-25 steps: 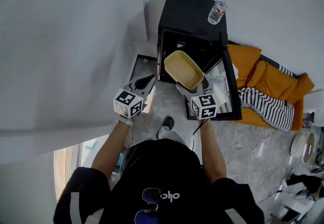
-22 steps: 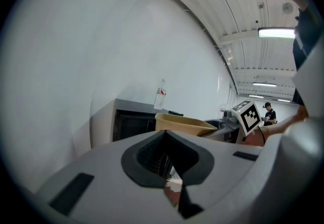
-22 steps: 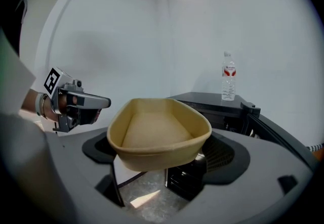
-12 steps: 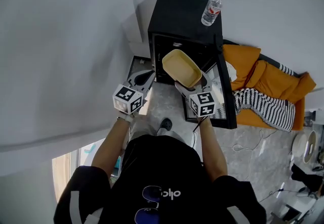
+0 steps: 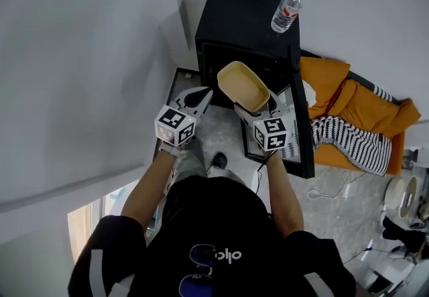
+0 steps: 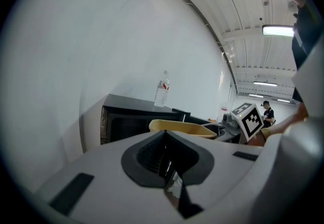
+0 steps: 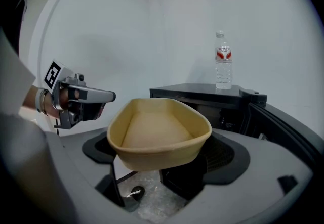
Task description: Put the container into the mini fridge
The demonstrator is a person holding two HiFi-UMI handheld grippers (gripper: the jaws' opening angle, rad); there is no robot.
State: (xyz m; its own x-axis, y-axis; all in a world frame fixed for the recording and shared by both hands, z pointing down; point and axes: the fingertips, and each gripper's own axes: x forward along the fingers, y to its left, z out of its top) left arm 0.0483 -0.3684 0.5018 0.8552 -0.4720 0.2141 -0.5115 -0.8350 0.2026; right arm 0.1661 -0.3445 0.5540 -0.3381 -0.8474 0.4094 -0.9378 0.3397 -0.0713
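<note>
The container (image 7: 158,128), a shallow tan tray with rounded corners, is held open side up and roughly level in the air, just in front of the open mouth of the mini fridge (image 5: 242,24); it is not yet inside. Its near short end is clamped between the jaws of the right hand-held gripper (image 5: 255,110), so most of its length hangs forward unsupported. The left hand-held gripper (image 6: 165,161) is seen with its jaws pressed together on nothing, off to the left of the tray. A water bottle (image 5: 286,14) stands on the fridge top, and the fridge door (image 5: 299,118) is swung wide to the right.

The container is empty and looks thin-walled, so it is judged light and somewhat flexible. A hard squeeze would likely buckle the wall, and the smooth side may slip. The end wall just under the rim is judged the stiffest place to be gripped, and the tray is best kept level.
</note>
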